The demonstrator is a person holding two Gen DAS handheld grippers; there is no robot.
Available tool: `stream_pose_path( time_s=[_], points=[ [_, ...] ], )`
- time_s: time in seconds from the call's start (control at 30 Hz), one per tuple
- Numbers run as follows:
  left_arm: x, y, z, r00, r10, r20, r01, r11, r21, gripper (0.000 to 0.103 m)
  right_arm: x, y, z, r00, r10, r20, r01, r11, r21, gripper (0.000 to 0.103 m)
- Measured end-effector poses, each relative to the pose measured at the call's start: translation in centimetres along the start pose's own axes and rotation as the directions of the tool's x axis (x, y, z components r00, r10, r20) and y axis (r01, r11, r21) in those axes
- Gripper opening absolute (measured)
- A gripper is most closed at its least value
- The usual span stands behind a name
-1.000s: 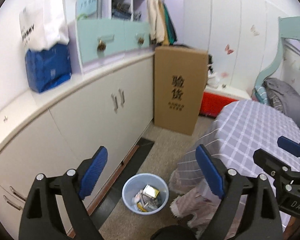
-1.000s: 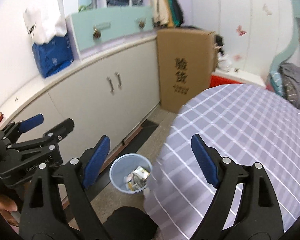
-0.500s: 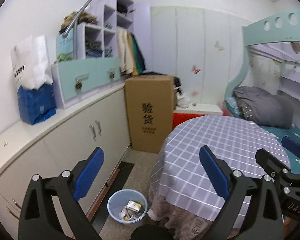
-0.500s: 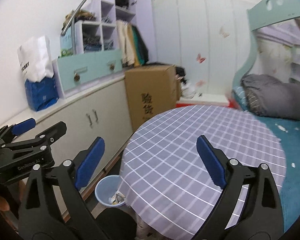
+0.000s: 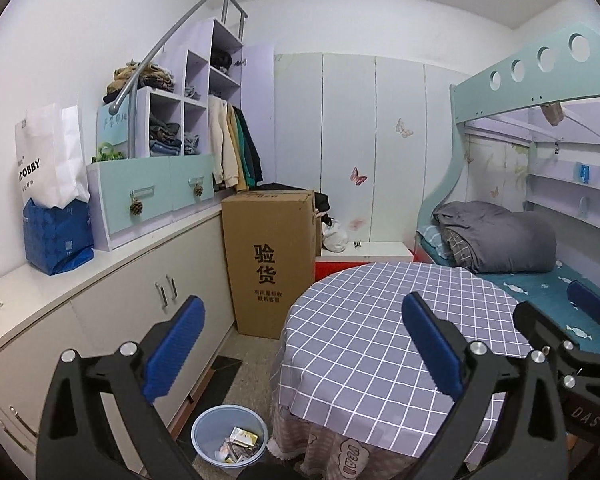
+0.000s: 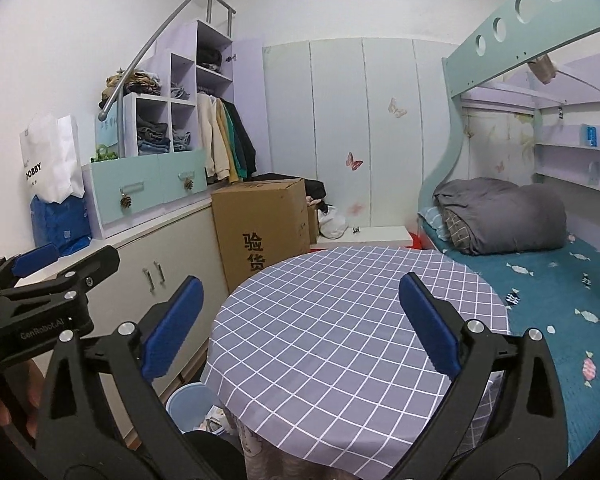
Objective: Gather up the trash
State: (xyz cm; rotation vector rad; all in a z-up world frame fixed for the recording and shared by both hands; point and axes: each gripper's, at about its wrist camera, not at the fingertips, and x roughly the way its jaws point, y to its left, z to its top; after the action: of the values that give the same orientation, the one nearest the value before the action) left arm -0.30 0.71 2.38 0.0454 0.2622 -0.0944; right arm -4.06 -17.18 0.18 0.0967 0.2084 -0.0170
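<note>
A light blue trash bin (image 5: pixel 229 434) stands on the floor between the cabinets and the round table, with several pieces of packaging trash (image 5: pixel 240 442) inside. It also shows in the right wrist view (image 6: pixel 189 406), partly hidden by the tablecloth. My left gripper (image 5: pixel 302 346) is open and empty, held above the bin and the table's left edge. My right gripper (image 6: pixel 300 326) is open and empty above the round table (image 6: pixel 340 332), whose grey checked cloth is bare.
White cabinets (image 5: pixel 112 312) run along the left wall. A tall cardboard box (image 5: pixel 270 264) stands behind the table. A bunk bed (image 6: pixel 548 280) with a grey quilt is on the right. A blue bag (image 5: pixel 58 236) sits on the counter.
Both grippers have tilted up and risen: the view went from the floor and bin to the whole room. The bin now sits low in both views. Both stay open.
</note>
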Motion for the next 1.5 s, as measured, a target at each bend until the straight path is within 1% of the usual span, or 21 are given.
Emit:
stream_pose_path(
  time_s=[0.17,0.5,1.5],
  points=[
    [-0.1,-0.2,-0.4,1.000,0.006,0.000,-0.006,1.000,0.004,0.097,-0.4,-0.3,-0.5,1.000,-0.003,0.004,0.003,1.000,0.001,0.096],
    [0.6,-0.5,-1.0,1.000,0.017,-0.021,-0.016,1.000,0.018,0.097,0.2,-0.2,-1.2,1.000,0.002,-0.023,-0.002,1.000,0.007,0.096],
    [1.4,-1.7,-1.7,0.999,0.008,-0.035,-0.006,0.999,0.051,0.097,0.7,-0.2,-1.8,0.999,0.011,-0.047,-0.011,1.000,0.014,0.096]
  ],
)
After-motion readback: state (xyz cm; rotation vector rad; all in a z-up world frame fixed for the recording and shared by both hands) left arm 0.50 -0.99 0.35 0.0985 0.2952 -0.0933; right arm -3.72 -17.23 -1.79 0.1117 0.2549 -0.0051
